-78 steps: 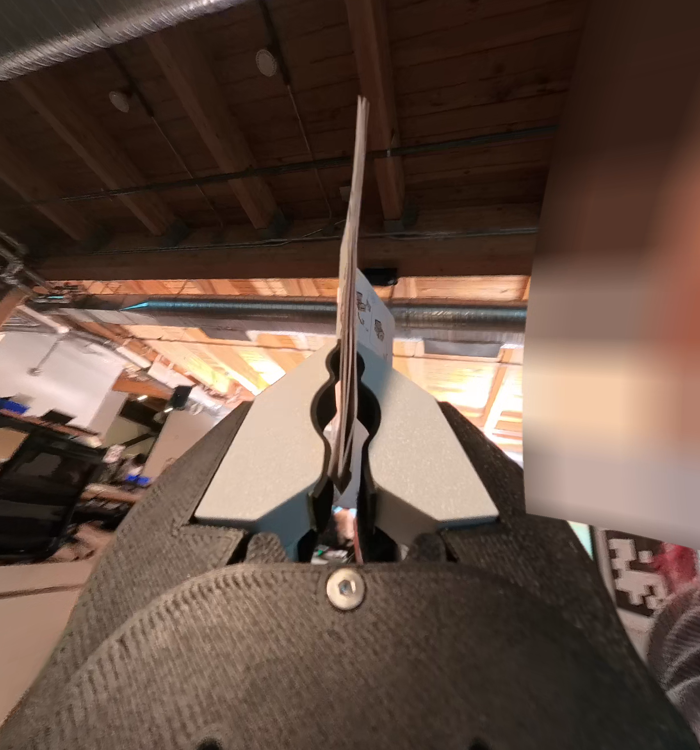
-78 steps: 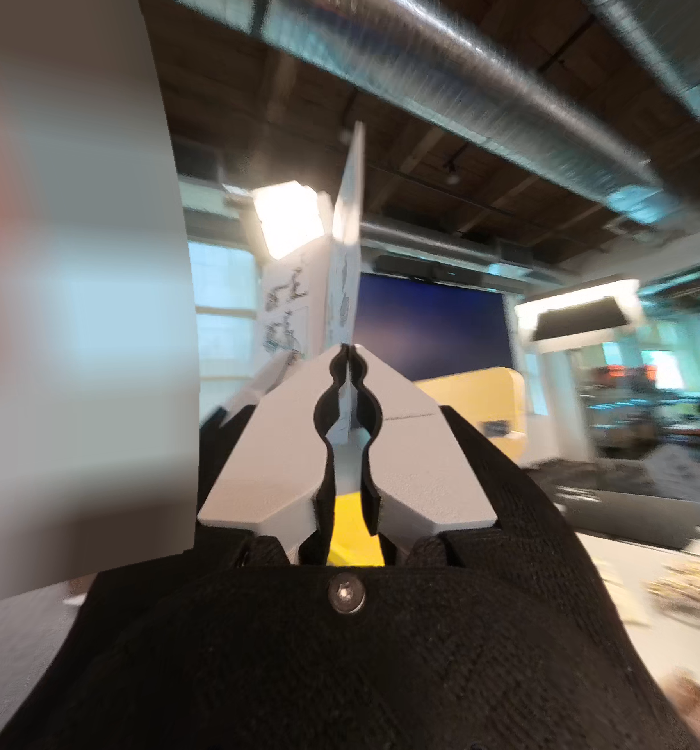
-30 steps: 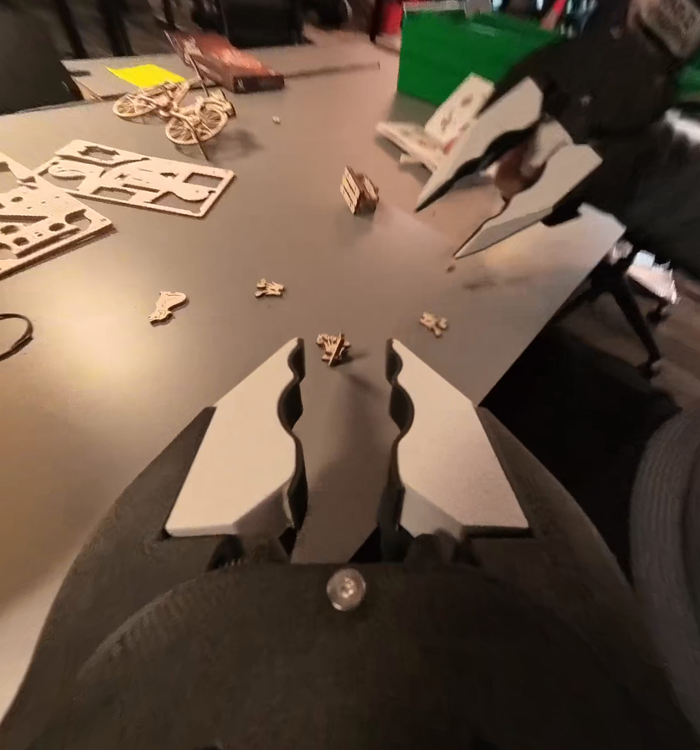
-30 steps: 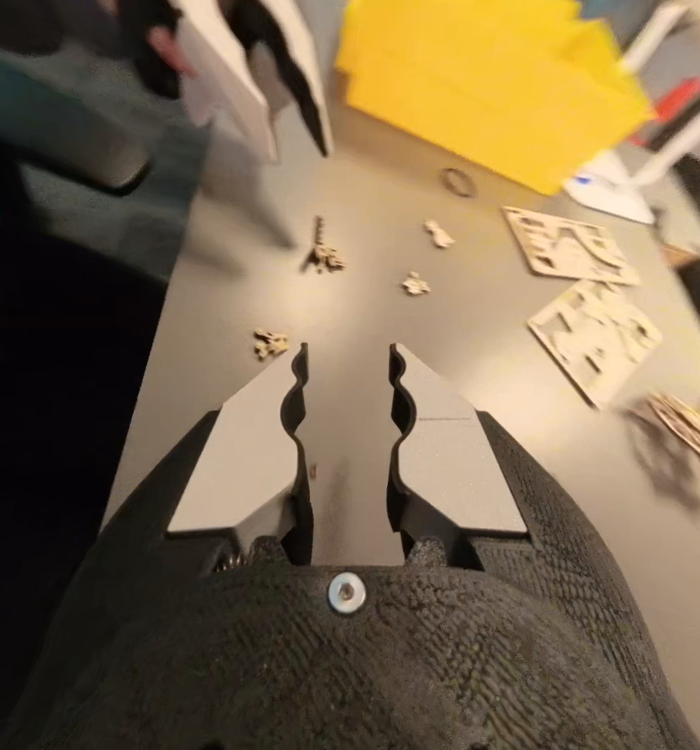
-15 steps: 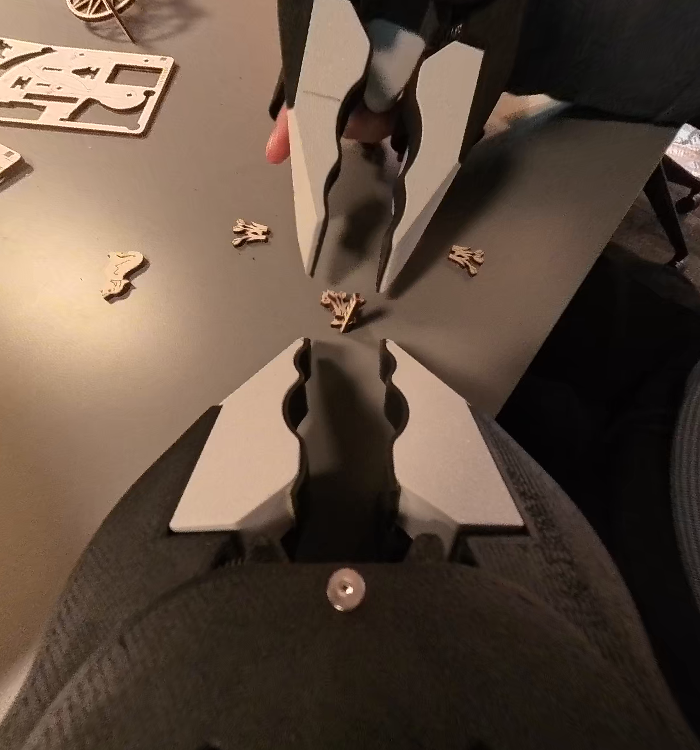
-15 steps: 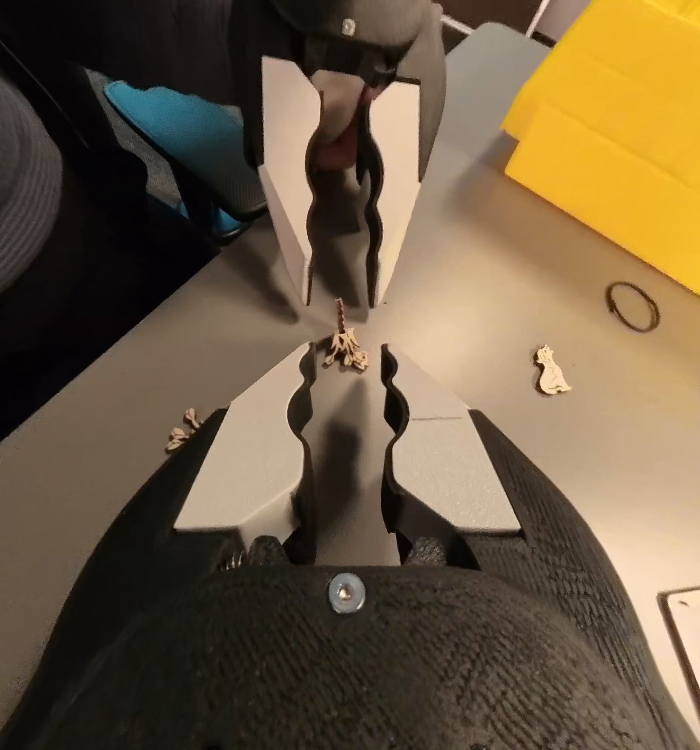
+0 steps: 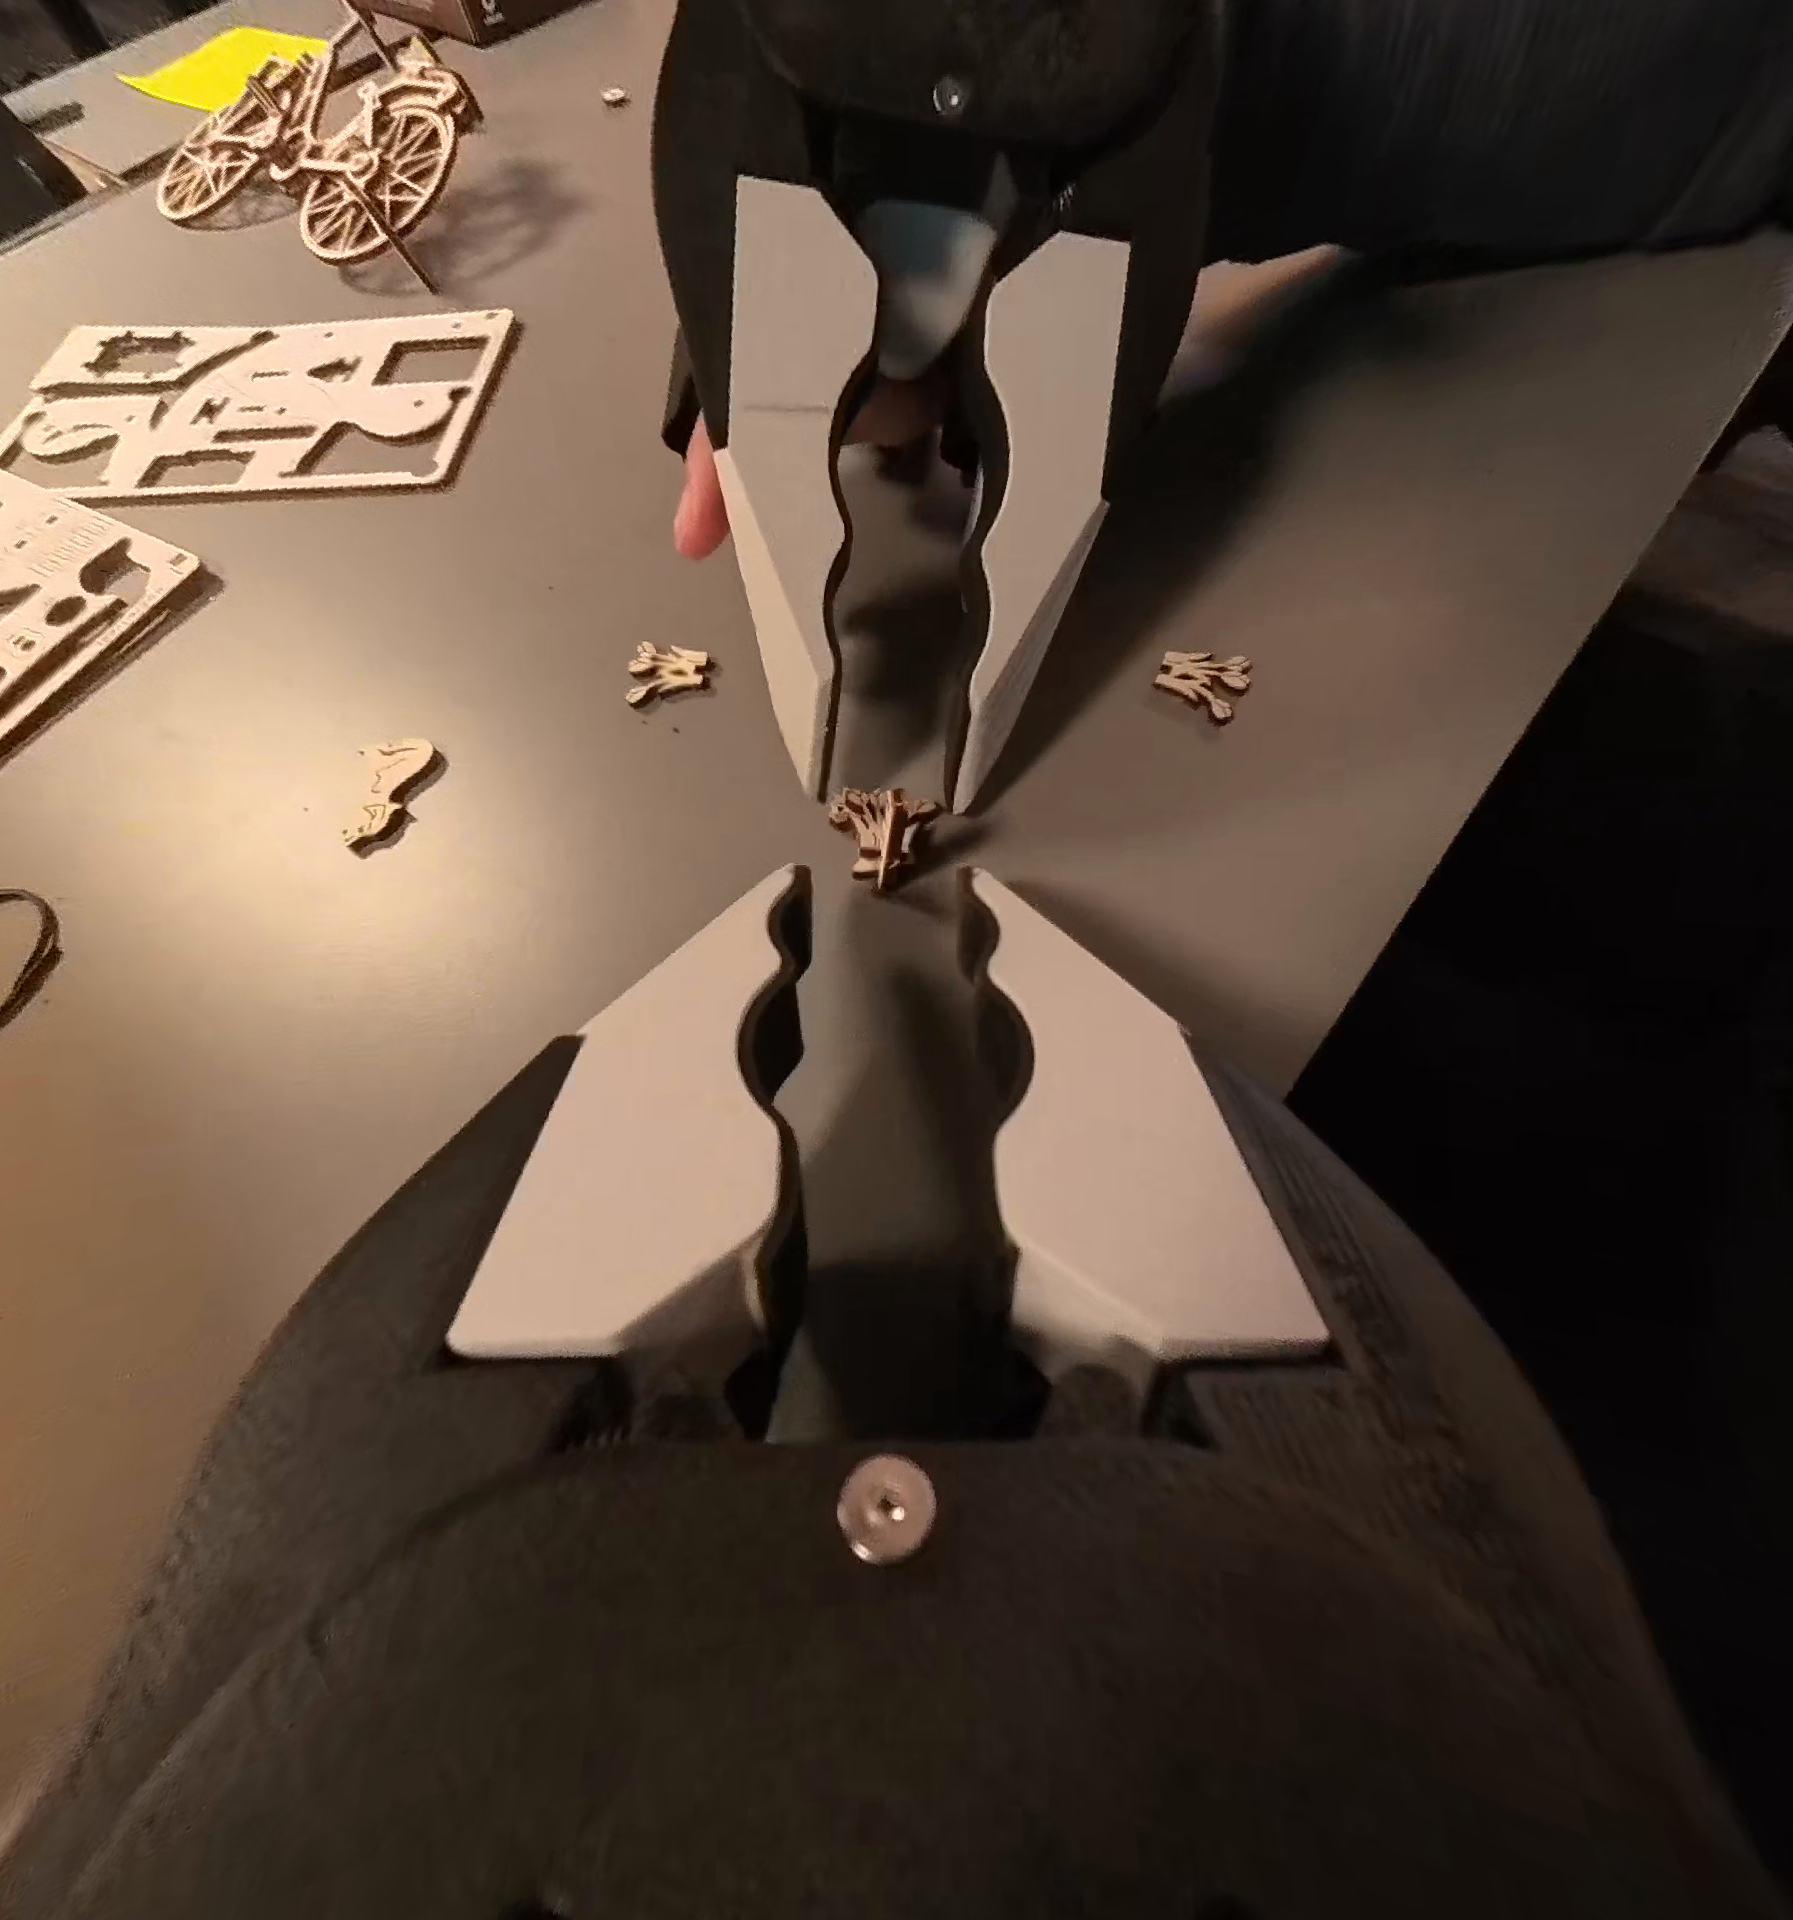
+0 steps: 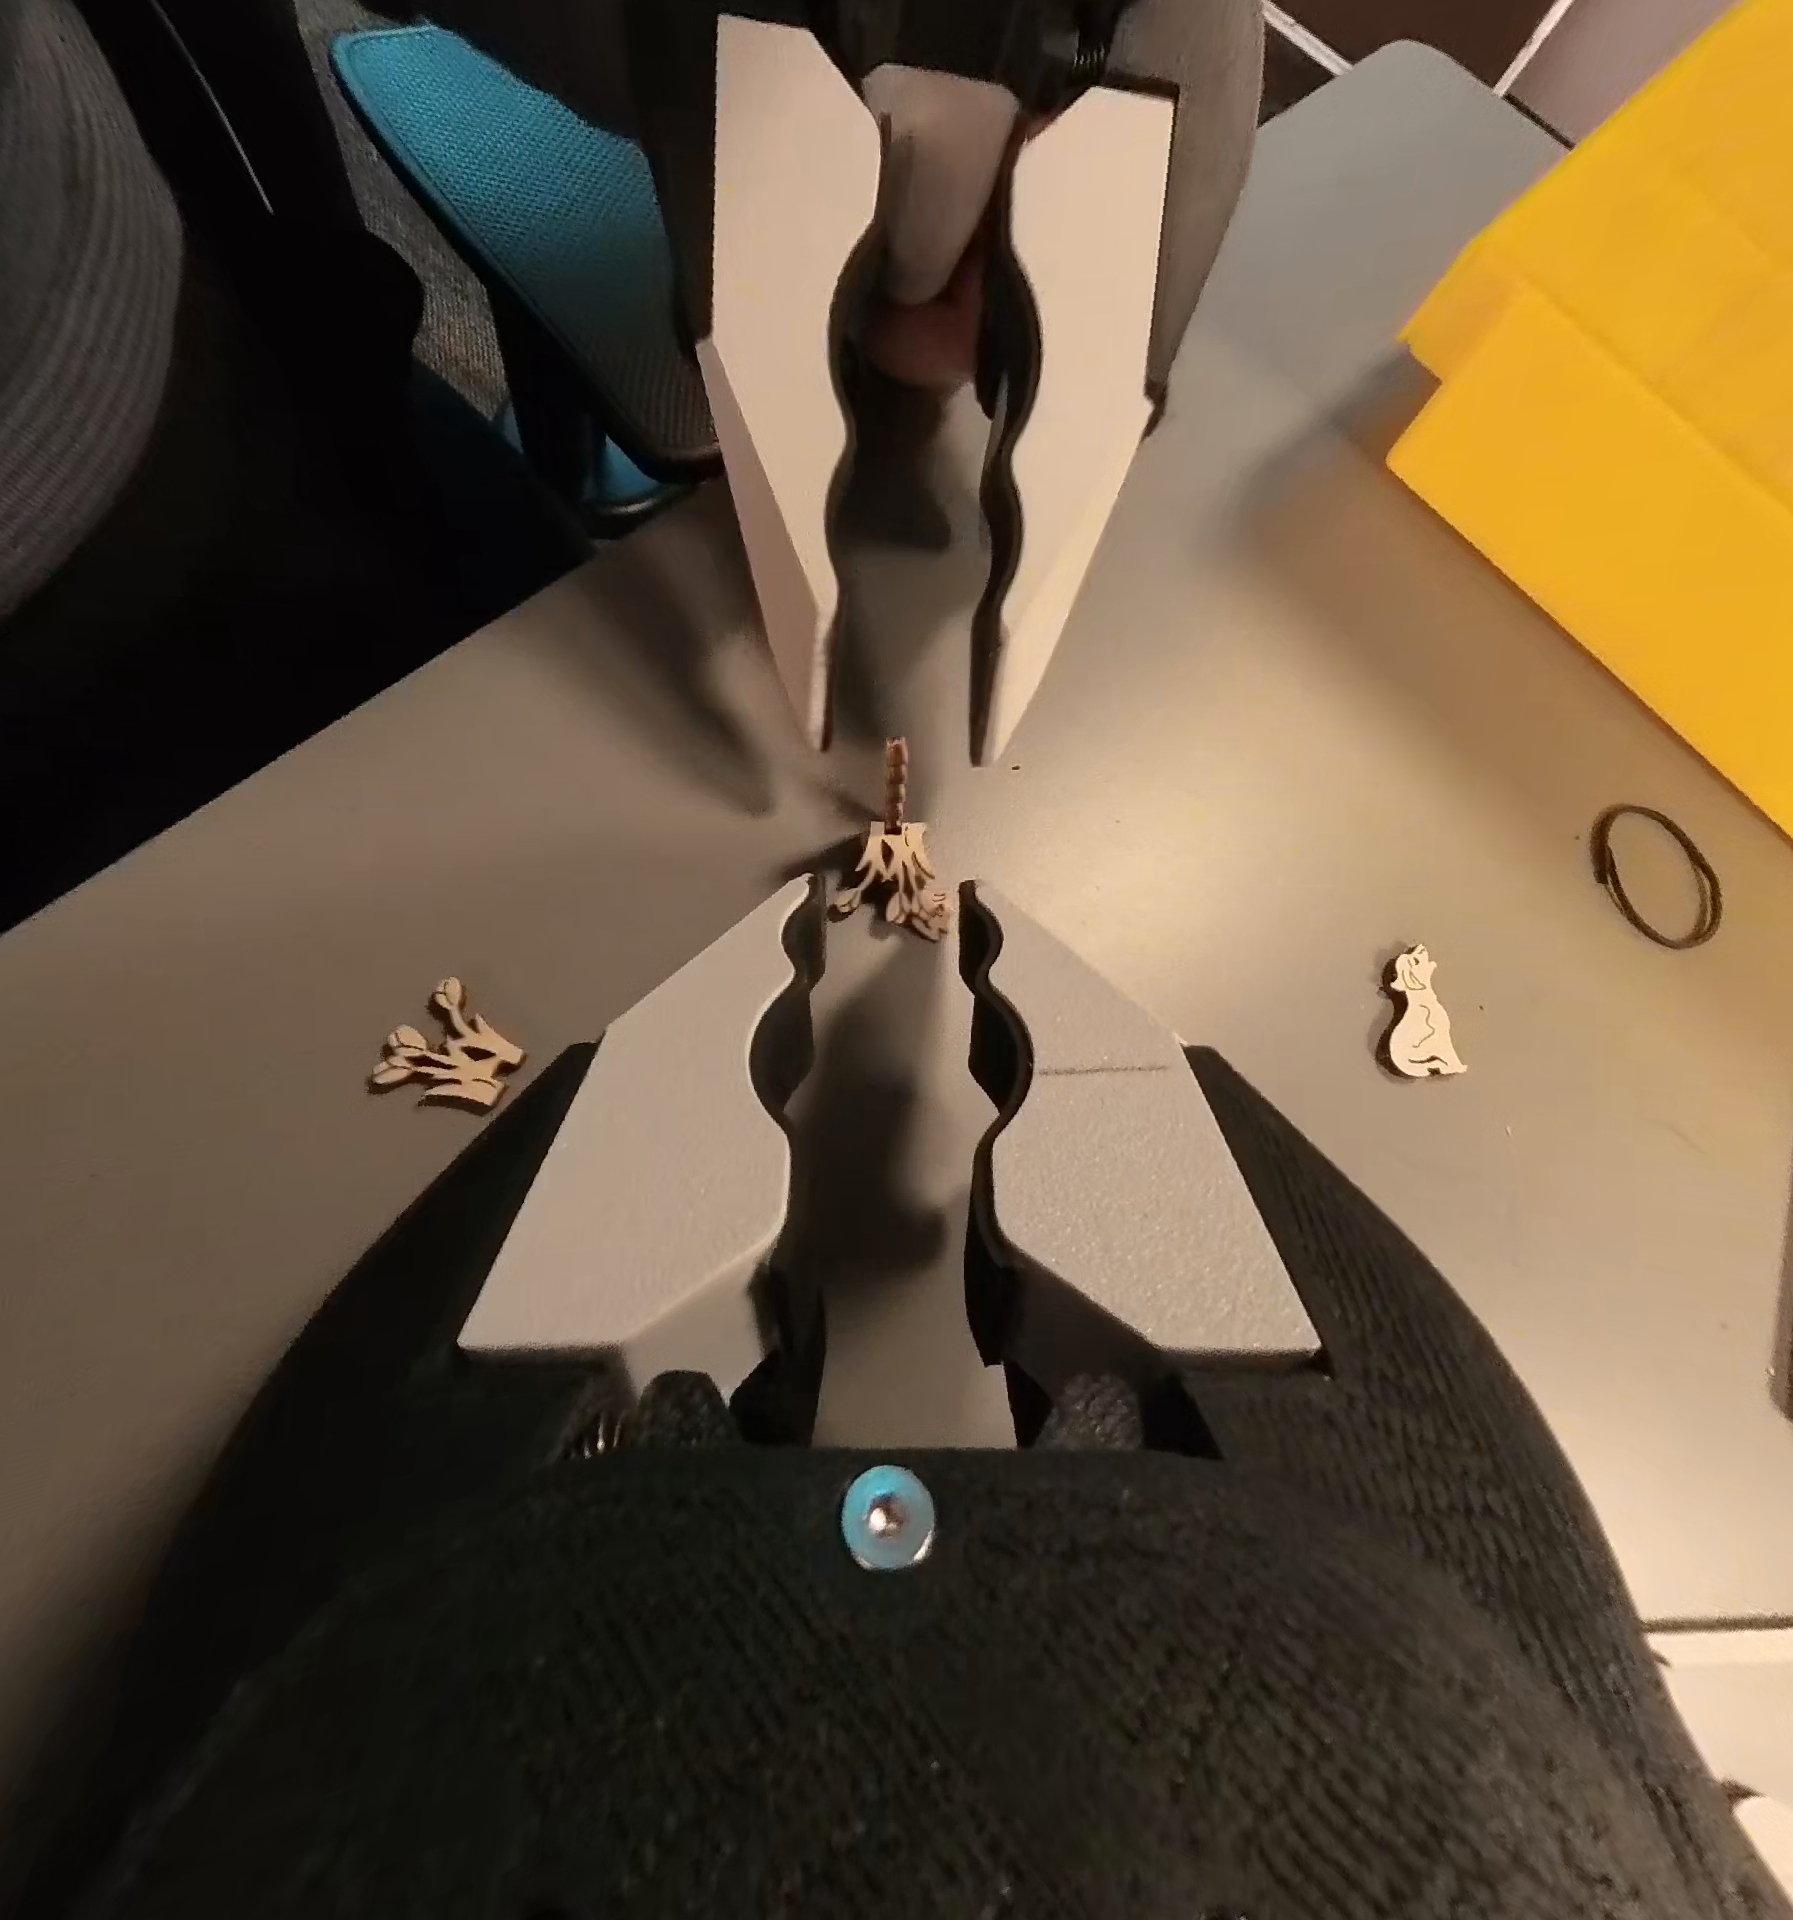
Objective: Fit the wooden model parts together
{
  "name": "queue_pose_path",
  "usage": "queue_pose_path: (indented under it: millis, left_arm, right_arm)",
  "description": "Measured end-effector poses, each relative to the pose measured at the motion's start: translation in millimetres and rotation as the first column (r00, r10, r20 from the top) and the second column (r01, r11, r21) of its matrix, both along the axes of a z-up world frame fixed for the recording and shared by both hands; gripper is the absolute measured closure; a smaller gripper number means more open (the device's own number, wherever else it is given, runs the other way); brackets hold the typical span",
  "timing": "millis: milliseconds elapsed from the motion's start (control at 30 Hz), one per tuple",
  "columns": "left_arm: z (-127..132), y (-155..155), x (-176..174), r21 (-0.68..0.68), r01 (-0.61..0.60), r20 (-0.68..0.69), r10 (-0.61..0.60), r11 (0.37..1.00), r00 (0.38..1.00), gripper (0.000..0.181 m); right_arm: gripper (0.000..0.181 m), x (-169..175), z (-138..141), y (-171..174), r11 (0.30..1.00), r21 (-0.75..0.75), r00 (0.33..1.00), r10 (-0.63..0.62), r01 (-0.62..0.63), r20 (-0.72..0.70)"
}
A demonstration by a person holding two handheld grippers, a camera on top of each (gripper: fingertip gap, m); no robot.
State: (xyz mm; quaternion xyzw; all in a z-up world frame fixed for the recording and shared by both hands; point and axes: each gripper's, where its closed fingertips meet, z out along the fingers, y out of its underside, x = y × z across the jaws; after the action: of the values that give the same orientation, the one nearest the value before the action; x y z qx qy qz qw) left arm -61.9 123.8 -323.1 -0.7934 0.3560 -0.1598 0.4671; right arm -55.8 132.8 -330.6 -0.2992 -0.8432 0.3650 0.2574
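On grey table [image 7: 248,1039]: possibly interlocked wooden parts [image 7: 884,823].

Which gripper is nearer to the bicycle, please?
Right. The right gripper reaches in from the table end where the bicycle stands; the left gripper faces it from the opposite end, farther off.

The table [image 7: 248,1039] is plain grey. Pale tan wooden parts [image 7: 881,823] show dark burnt edges. The gripper fingers [image 7: 643,1143] are flat light grey in a ribbed black body. At upper right of the right wrist view sits a bright yellow box [image 8: 1650,436]; at upper left, a blue mesh chair seat [image 8: 497,187].
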Motion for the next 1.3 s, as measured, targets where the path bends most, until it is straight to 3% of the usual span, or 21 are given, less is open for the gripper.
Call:
queue_pose_path:
  millis: [600, 933, 1300]
  left_arm:
    - [7.8, 5.9, 5.2, 0.015, -0.054, 0.071, 0.052, 0.998, 0.996, 0.173]
    - [3.9, 8.0, 4.2, -0.036, -0.063, 0.079, 0.065, 0.997, 0.995, 0.171]
    - [0.8, 8.4, 5.4, -0.054, -0.063, 0.063, 0.066, 0.997, 0.996, 0.171]
  right_arm:
    - [0.169, -2.0, 0.4, 1.8, 1.000, -0.016, 1.000, 0.010, -0.010, 0.012]
    - [0.174, -2.2, 0.9, 2.2, 0.999, -0.031, 1.000, 0.010, -0.010, 0.021]
    - [0.159, 1.4, -2.4, 2.1, 0.999, -0.036, 0.998, 0.016, -0.015, 0.055]
